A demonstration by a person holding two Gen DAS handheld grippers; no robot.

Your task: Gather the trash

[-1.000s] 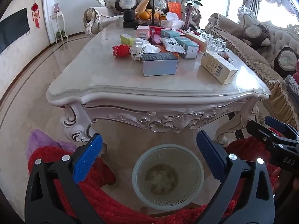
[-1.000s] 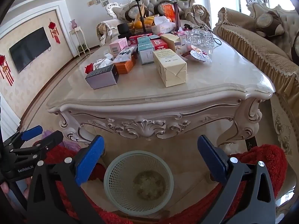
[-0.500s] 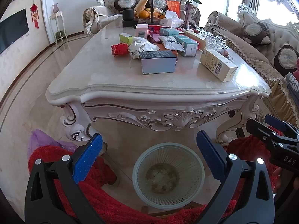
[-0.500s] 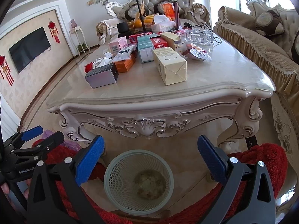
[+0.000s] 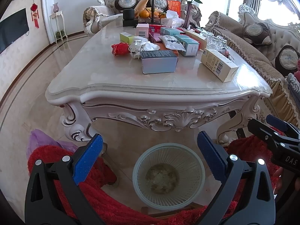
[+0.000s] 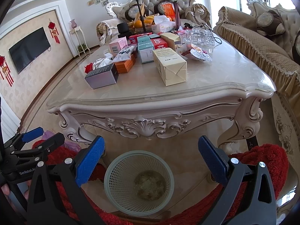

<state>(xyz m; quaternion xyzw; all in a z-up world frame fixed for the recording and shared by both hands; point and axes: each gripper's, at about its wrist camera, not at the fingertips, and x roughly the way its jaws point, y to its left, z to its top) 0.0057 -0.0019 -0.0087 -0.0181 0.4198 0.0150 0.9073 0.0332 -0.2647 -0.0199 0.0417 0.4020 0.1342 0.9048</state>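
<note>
A pale mesh waste basket stands on the floor before the ornate marble table. On the table lie a crumpled red wrapper, crumpled white tissue, a foil snack bag, a clear wrapper, a grey box and a cream carton. My left gripper hovers open above the basket, holding nothing. My right gripper is open and empty too, beside it.
Several more boxes, drinking glasses, a tissue box, fruit, a rose vase and a tripod crowd the table's far end. Sofas line the right and back. Red fluffy fabric and a purple bag lie near the basket.
Both grippers rose slightly, so the view looks a little more down onto the tabletop. Both stay open and empty.
</note>
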